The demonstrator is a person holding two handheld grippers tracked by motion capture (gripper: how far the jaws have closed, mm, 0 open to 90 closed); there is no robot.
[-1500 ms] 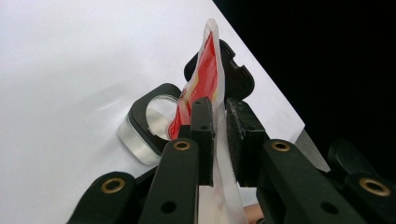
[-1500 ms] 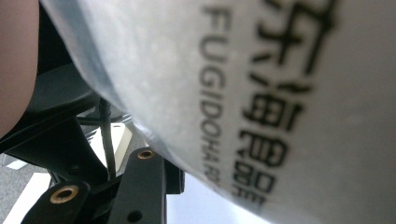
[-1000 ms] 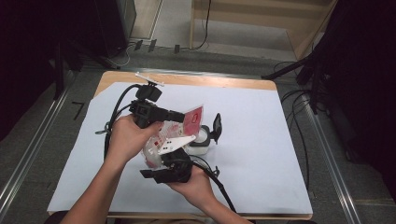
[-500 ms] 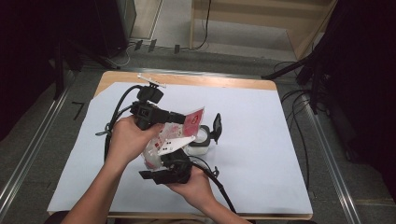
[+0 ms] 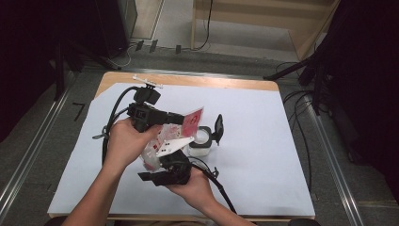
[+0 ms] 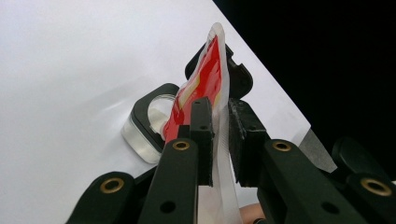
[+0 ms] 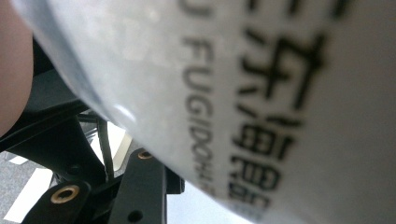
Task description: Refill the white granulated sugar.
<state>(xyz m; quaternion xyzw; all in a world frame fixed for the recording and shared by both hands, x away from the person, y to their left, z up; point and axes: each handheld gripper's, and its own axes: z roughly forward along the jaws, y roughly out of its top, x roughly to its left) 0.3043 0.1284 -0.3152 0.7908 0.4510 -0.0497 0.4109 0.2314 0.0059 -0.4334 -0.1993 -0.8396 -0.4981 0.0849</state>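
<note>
A red and white packet [image 5: 193, 120] hangs in the air over the middle of the table, held between both grippers. My left gripper [image 5: 181, 118] comes in from the left and is shut on the packet's [image 6: 205, 79] upper part, its pads [image 6: 201, 126] pinching the film. From below, my right gripper [image 5: 169, 157] holds the packet's white lower edge; printed film [image 7: 280, 93] lies right across its camera, over one black finger [image 7: 140, 186]. Just beyond the packet a small clear container [image 5: 201, 141] stands on the sheet, its black lid [image 5: 218, 126] flipped up.
A white sheet [image 5: 263, 155] covers the wooden table [image 5: 221, 84]. Cables trail from both grippers across the sheet's left and front. Dark stands and cables [image 5: 306, 94] sit on the floor to the right of the table.
</note>
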